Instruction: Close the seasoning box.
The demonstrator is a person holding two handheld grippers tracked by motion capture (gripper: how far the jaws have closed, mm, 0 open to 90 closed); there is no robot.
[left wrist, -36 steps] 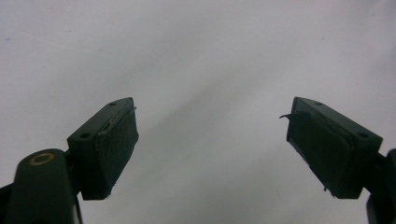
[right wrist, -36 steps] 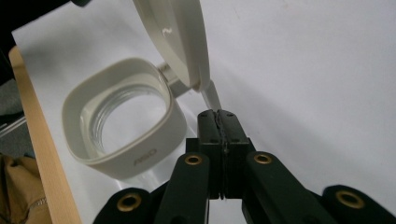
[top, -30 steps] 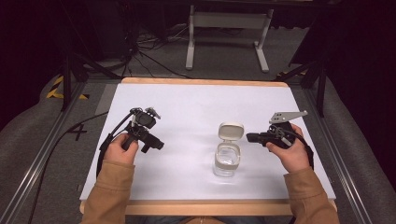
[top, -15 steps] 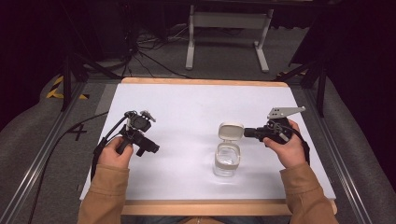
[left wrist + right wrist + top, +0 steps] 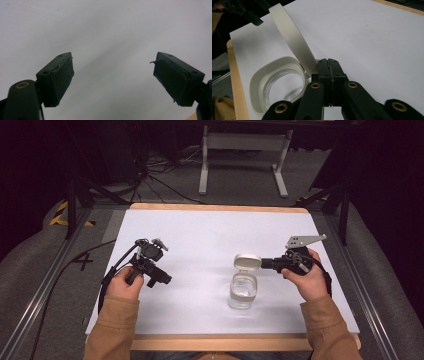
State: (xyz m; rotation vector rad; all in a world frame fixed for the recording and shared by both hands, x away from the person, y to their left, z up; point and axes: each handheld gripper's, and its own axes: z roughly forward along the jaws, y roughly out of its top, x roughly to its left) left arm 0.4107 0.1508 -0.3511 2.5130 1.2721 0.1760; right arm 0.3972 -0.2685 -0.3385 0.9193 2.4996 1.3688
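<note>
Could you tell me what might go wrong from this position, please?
The right gripper has its jaws closed right against the flipped-up lid of the clear container. A further push could tip or slide the light container, since nothing steadies it: the left gripper is open and well away to the side. The lid stands open on its hinge, so pressing on it could also strain the hinge or snap it shut.
</note>
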